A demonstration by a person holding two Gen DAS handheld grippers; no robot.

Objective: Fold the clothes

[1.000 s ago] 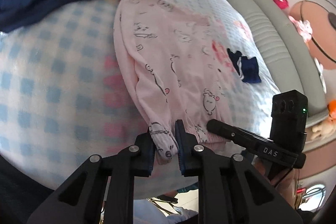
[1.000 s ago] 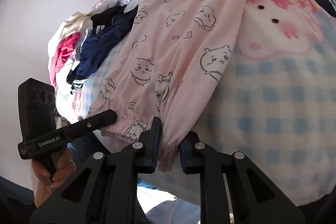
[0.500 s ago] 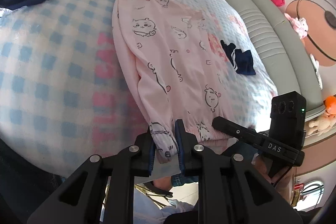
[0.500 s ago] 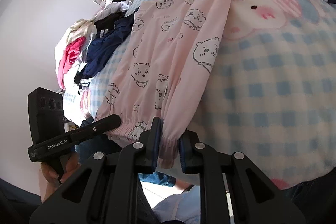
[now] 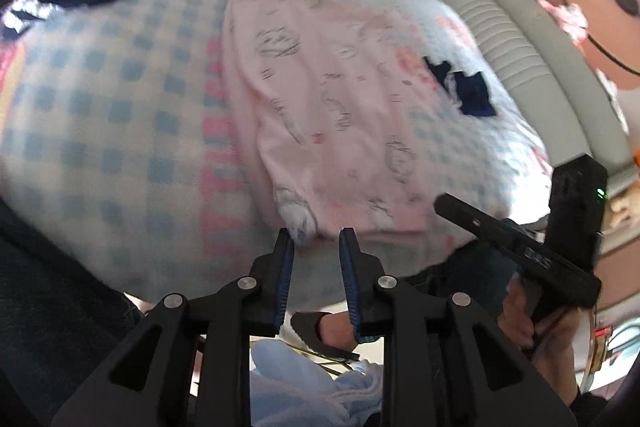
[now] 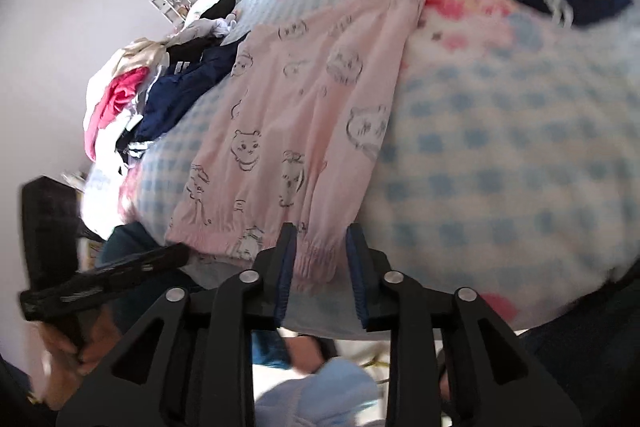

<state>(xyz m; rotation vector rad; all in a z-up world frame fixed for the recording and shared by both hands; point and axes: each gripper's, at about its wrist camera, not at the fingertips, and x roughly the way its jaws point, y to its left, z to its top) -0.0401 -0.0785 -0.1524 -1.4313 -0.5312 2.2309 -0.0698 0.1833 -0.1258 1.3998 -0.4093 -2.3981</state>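
Pink pyjama trousers with cartoon bear prints (image 5: 320, 99) lie flat on the blue-checked bed cover, cuffs toward me at the near edge; they also show in the right wrist view (image 6: 304, 115). My left gripper (image 5: 316, 239) is open, with one cuff (image 5: 298, 223) just beyond its left finger. My right gripper (image 6: 320, 239) is open, with the other cuff (image 6: 316, 259) lying loose between its fingers. The right gripper also shows in the left wrist view (image 5: 452, 207), and the left gripper in the right wrist view (image 6: 176, 255).
A pile of dark blue, pink and white clothes (image 6: 152, 95) lies at the far left of the bed. A small dark blue garment (image 5: 468, 91) lies to the right of the trousers. A grey padded headboard (image 5: 532, 39) runs along the bed's far right. The checked cover (image 5: 104, 131) spreads to the left.
Both grippers have opened and let go of the trouser cuffs, which now rest on the bed edge. Both views are blurred by motion.
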